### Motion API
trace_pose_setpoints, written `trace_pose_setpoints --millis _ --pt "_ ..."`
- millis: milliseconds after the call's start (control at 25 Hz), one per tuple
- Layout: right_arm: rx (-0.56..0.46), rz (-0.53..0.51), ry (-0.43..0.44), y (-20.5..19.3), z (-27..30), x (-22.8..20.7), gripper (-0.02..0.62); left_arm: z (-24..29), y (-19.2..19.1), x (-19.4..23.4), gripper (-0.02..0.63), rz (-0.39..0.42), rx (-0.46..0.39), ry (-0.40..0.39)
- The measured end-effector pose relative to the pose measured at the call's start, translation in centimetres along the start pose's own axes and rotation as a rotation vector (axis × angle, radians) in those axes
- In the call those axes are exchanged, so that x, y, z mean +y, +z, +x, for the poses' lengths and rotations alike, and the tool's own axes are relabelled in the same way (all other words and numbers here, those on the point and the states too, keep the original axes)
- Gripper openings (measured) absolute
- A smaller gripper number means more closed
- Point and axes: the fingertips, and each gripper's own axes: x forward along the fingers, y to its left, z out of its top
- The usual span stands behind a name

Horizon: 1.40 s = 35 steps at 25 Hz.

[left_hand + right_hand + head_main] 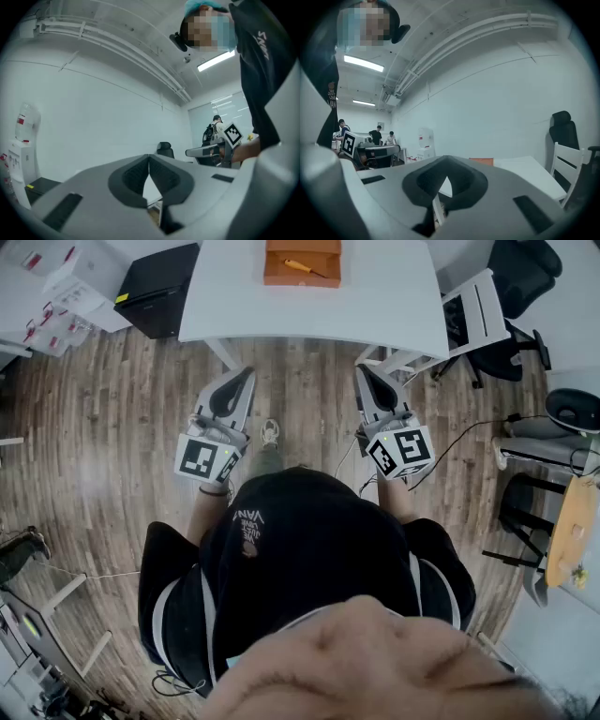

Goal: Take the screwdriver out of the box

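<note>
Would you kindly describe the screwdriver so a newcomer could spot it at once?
Find the white table at the top of the head view; an orange box sits on its middle. The screwdriver lies inside, alone, a slim tool with a yellow handle.

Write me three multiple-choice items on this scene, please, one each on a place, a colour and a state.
1. Where does the screwdriver lie? A) in the box on the white table B) on the floor C) on a chair
2. What colour is the box? A) blue B) orange C) green
3. How do the right gripper's jaws stand? A) wide apart B) closed on the screwdriver C) together, empty
1 A: the head view shows it inside the box. 2 B: its walls are orange. 3 C: the right gripper view shows them meeting on nothing.
</note>
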Motion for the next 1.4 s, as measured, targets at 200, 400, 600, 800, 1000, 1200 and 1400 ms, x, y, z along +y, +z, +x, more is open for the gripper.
trace_pose_setpoints --millis 200,400,600,800,1000,1200,1400 --pt "0.010 0.008 0.016 -0.6 -0.5 0.4 0.011 -0.2 -0.2 -0.8 0.015 -0.007 -0.003 0.007" --pt "0.010 0.008 0.018 -0.7 -0.6 0.4 0.011 -0.6 -0.3 -1.1 0.015 -0.010 0.002 0.013" --pt "-0.001 0.016 0.028 -0.6 -0.3 0.5 0.011 -0.7 -0.5 -0.9 0.015 -0.012 -0.001 0.022" --pt "0.000 0.032 0.020 -0.7 0.4 0.3 0.012 -0.4 -0.6 -0.3 0.015 -0.016 -0.006 0.022" --pt "0.008 0.021 0.008 -0.7 1.5 -0.1 0.012 0.4 -0.8 1.0 0.015 -0.023 -0.009 0.020" --pt "0.009 0.017 -0.008 -0.6 3.4 -0.8 0.012 1.8 -1.0 2.9 0.015 -0.022 -0.014 0.009" --pt "0.001 0.004 -0.031 -0.3 6.0 -1.5 0.012 3.6 -1.3 5.3 0.015 -0.022 -0.019 -0.010"
